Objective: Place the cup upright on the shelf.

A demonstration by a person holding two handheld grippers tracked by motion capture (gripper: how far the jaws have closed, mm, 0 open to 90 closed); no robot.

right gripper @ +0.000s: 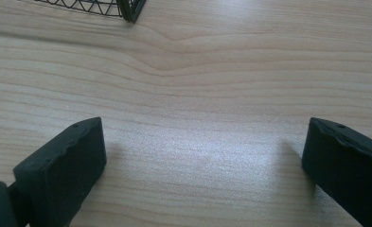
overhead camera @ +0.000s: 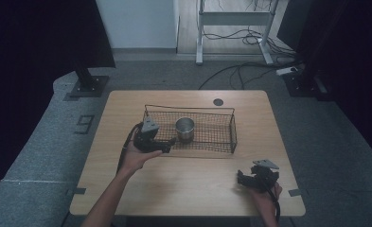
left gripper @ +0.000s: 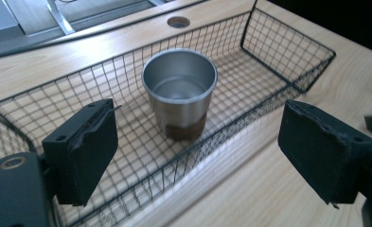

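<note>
On the light wooden desk [overhead camera: 188, 184], the left gripper [overhead camera: 167, 144] sits at the front left corner of a black wire basket [overhead camera: 221, 138], held by the person's left hand [overhead camera: 137, 158]. In the left gripper view its jaws stand wide apart with nothing between them; one hangs over the basket's mesh floor, the other over the bare desk outside the front wall [left gripper: 250, 111], which crosses between them. Inside the basket, left of its middle, a stainless steel cup [left gripper: 180, 92] stands upright and looks empty, with a brown band around its base. A round cable hole [overhead camera: 217, 101] lies near the desk's back edge. Near the front right corner, well apart from the basket, the right gripper [overhead camera: 242, 178] rests low over the desk, its jaws wide and empty; the right gripper view catches just a basket corner [right gripper: 127, 12], cut off at the top.
</note>
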